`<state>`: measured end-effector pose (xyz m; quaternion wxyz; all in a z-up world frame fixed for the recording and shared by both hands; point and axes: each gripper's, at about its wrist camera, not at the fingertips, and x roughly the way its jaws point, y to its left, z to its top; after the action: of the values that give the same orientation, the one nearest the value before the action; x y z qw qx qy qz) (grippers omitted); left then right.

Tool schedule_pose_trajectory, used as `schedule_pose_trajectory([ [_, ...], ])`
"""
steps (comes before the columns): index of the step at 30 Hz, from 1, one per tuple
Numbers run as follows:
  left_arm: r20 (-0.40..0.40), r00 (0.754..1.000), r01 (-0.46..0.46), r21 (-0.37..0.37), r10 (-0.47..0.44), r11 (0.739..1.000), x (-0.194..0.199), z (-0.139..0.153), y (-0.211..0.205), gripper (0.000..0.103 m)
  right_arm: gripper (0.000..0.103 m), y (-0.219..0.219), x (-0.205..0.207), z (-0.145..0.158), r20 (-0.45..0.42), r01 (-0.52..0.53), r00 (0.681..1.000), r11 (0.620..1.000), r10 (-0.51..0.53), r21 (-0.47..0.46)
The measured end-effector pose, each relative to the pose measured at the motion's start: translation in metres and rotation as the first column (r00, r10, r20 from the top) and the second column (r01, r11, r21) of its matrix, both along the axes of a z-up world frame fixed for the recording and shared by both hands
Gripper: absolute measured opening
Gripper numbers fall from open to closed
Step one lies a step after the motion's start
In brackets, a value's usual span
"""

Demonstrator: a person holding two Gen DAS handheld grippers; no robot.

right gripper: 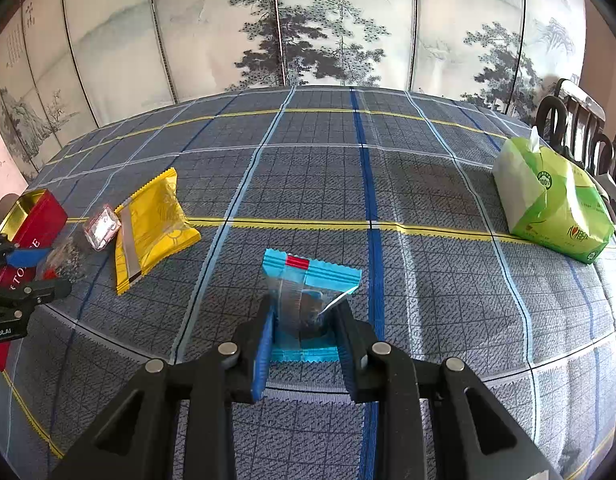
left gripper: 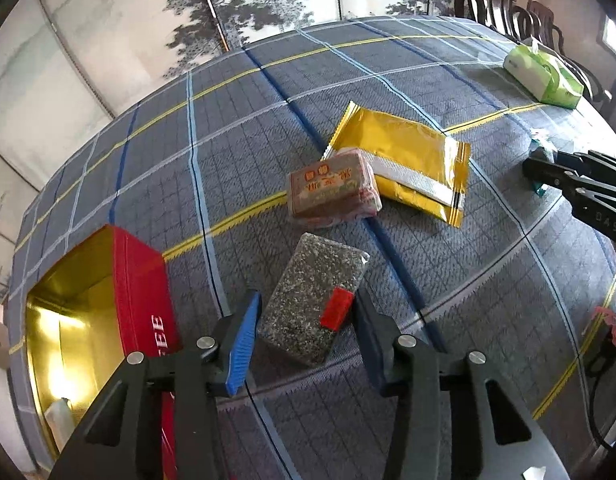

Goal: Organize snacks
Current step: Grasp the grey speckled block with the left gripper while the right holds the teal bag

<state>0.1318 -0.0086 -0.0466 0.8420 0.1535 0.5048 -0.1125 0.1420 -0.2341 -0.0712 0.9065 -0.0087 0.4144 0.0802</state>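
The left gripper (left gripper: 305, 312) clamps the speckled grey snack block with a red label (left gripper: 312, 298), just beside the open red tin (left gripper: 139, 280); farther from the tin, the right gripper (right gripper: 303, 320) pinches a clear blue-edged packet (right gripper: 303, 300).

A tabletop (right gripper: 428, 200) fills most of both views, covered by a grey-blue checked cloth (left gripper: 235, 128) crossed with light blue, dark blue, white and yellow stripes. Behind it stands a folding screen (right gripper: 308, 28) of pale panels joined by thin dark strips, painted in grey ink with pine trees, misty hills and a column of writing at the far left panel. At the right end of the tabletop dark carved wooden chairs (right gripper: 576, 120) stand against a tan wall (right gripper: 604, 64), and soft, even daylight lies over the cloth.
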Motion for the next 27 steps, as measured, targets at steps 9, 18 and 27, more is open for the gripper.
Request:
schedule_pose_trajectory([
  [9, -0.023, 0.999, -0.05, -0.041, 0.05, 0.998, -0.012, 0.005, 0.008, 0.039, 0.028, 0.0, 0.0, 0.001, 0.001, 0.0, 1.0, 1.0, 0.0, -0.011],
  [18, -0.018, 0.997, -0.078, -0.07, 0.077, 0.994, -0.024, 0.013, 0.012, 0.038, 0.028, 0.002, -0.002, 0.001, 0.002, 0.002, 1.0, 1.0, -0.002, -0.026],
  [27, 0.037, 0.993, -0.11, -0.089, 0.113, 0.99, -0.034, 0.039, 0.022, 0.038, 0.029, 0.006, -0.003, 0.001, 0.003, 0.002, 1.0, 0.999, -0.002, -0.052],
])
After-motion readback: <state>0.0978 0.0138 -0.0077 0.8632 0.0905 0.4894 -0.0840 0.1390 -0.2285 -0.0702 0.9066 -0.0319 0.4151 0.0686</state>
